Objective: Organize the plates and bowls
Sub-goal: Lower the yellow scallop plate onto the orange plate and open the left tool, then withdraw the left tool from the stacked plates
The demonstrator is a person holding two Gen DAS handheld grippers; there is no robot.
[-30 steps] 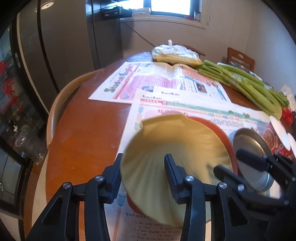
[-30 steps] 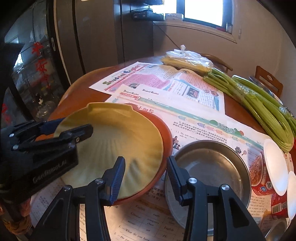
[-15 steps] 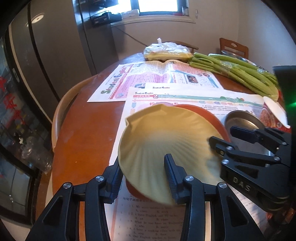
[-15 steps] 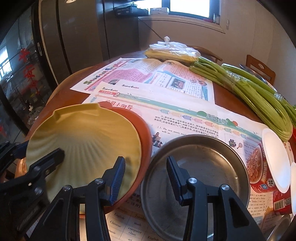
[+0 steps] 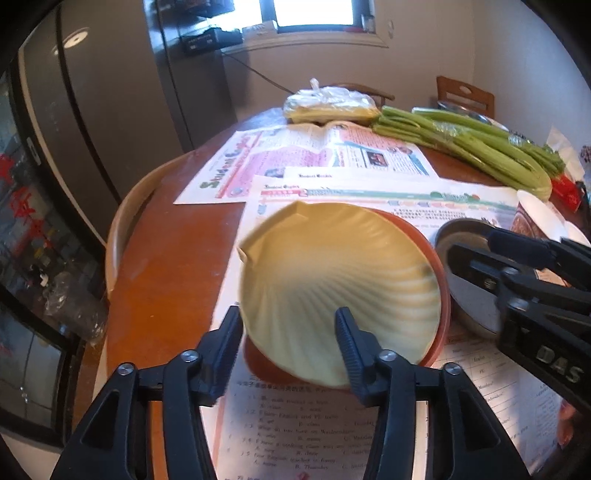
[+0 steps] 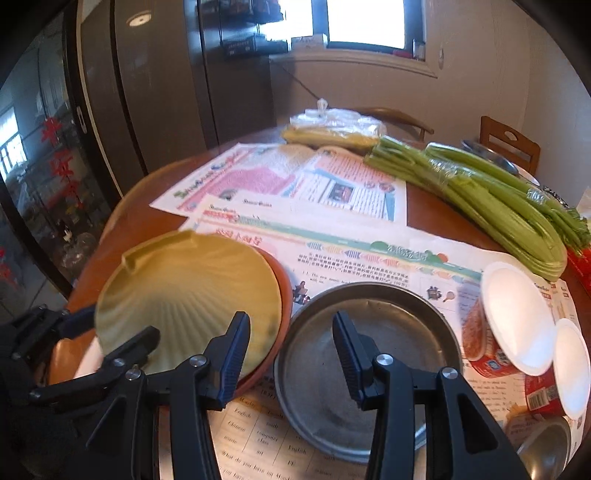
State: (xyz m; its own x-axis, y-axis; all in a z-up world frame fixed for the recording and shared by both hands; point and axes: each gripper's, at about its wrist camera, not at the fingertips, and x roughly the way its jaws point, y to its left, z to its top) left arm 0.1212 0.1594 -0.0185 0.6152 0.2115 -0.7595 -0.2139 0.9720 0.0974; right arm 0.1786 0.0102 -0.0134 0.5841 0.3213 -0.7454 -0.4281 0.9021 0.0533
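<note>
Yellow shell plate (image 5: 332, 280): I see it atop the orange plate (image 5: 437, 266).
Left gripper (image 5: 288, 332): just opening, plate rim between, released.
Right gripper (image 6: 290, 341): parted, empty, above the steel pan (image 6: 399, 317).

Daylight from blown-out window (image 5: 317, 14) at 12 o'clock; warm cast over table (image 5: 166, 258). Dim toward 9 o'clock. Heavy fisheye bowing, black vignette corners. Yellow plate (image 6: 184, 295) motion-blurred.

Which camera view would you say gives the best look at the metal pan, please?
The right wrist view: the metal pan sits nearly whole in the centre beyond the right gripper, rim and inside visible. The left wrist view catches only a slice of it at the right edge, mostly hidden behind the other gripper.
</note>
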